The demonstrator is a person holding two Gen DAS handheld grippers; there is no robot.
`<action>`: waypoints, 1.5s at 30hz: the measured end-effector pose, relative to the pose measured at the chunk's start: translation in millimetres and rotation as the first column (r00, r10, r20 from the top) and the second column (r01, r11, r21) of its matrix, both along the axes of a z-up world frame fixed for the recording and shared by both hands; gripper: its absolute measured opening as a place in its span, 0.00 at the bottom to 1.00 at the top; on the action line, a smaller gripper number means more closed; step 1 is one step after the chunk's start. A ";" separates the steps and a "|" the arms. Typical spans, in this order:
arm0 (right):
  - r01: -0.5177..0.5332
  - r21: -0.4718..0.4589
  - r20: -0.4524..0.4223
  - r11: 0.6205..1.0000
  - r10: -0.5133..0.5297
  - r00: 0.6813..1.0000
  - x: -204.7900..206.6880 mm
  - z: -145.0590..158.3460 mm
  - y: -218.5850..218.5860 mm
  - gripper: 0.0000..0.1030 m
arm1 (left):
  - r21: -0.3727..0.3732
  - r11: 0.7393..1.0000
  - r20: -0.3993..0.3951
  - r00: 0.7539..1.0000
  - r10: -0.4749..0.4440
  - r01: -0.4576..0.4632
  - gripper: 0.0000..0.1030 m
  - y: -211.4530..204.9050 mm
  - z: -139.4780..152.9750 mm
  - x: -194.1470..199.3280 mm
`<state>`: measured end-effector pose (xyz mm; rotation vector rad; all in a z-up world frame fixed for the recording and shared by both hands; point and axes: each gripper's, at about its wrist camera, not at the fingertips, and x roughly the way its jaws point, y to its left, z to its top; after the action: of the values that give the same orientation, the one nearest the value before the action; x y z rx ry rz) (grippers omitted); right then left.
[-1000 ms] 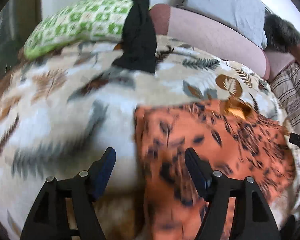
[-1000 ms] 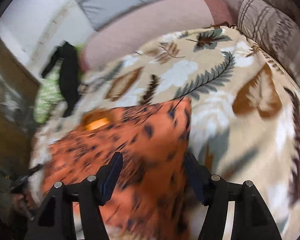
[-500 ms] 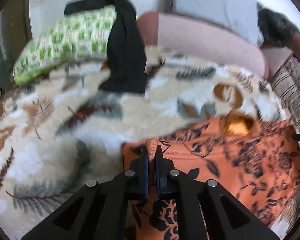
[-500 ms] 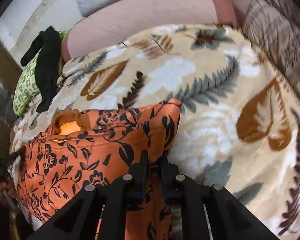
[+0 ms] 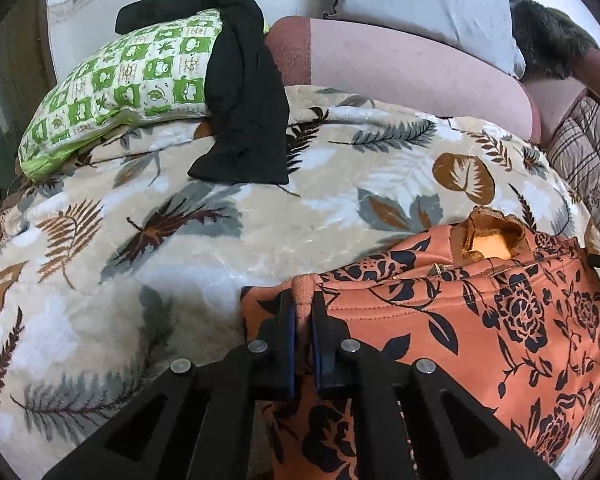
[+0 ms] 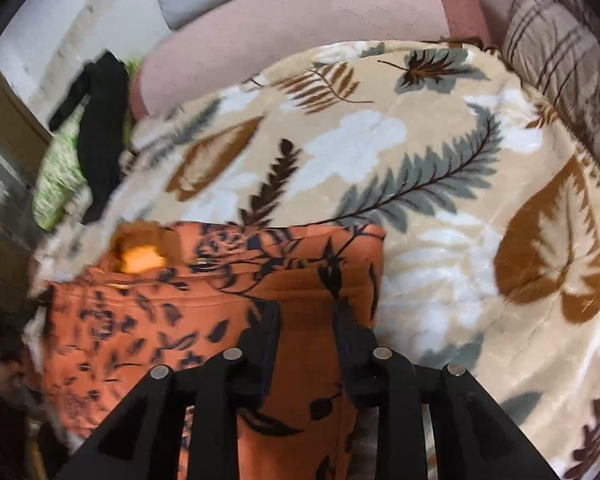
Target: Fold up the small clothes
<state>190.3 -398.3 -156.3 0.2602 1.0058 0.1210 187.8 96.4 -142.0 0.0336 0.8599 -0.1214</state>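
Left view, bed: my leaf-print plush blanket (image 5: 260, 232) covers it; green checked pillow (image 5: 120, 80) and black garment (image 5: 244, 92) lie far back.
Left tool (image 5: 303, 312): clamped on a pinched fold of the orange floral garment (image 5: 480, 320).
Right view, bed: same blanket (image 6: 440, 200), blurred.
Right tool (image 6: 306, 320): jaws opening, soft orange cloth between them.

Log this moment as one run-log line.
left gripper: shut on orange floral garment corner | right gripper: jaws opening, garment between them | surface: leaf-print blanket
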 end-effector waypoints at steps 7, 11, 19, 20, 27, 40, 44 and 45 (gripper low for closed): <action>0.062 -0.094 0.040 0.994 -0.058 0.997 -3.9 1.7 3.0 0.59 | -0.004 1.000 0.006 1.000 -0.011 0.012 0.06 -0.2 1.3 0.3; 0.038 -0.138 0.010 0.990 -0.037 0.999 7.7 -7.2 11.8 0.21 | 0.003 1.000 0.007 1.000 -0.006 0.006 0.06 -0.7 1.2 0.5; 0.060 -0.259 0.178 0.964 -0.014 0.984 0.6 49.4 26.4 0.08 | 0.010 1.000 0.150 0.989 0.016 -0.018 0.05 -1.4 34.1 -4.1; 0.068 -0.256 0.182 0.964 -0.021 0.983 7.2 49.8 23.5 0.08 | 0.015 0.999 0.134 0.990 0.034 -0.036 0.05 -1.2 28.1 5.6; 0.127 -0.200 0.071 0.972 -0.115 0.991 41.9 -13.1 -2.3 0.15 | 0.052 0.992 -0.040 0.992 0.117 -0.115 0.17 2.2 -17.3 43.4; 0.123 0.262 -0.122 0.957 -0.093 0.988 -51.5 -29.8 15.3 0.63 | -0.009 1.000 -0.212 0.977 0.010 -0.012 0.56 -22.0 -40.2 -51.5; 0.276 0.396 -0.069 0.876 -0.271 0.960 -100.3 -10.4 -7.3 0.57 | -0.015 1.000 -0.059 0.998 0.024 -0.025 0.55 -25.3 9.5 -81.8; 0.287 0.420 -0.027 0.861 -0.304 0.952 -122.4 -0.6 -7.0 0.66 | -0.018 1.000 -0.030 0.999 0.021 -0.021 0.55 -26.7 17.5 -89.1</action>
<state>67.9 -405.3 -156.9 0.8037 0.8801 0.0605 98.7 69.7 -124.6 0.0057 0.8886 -0.1102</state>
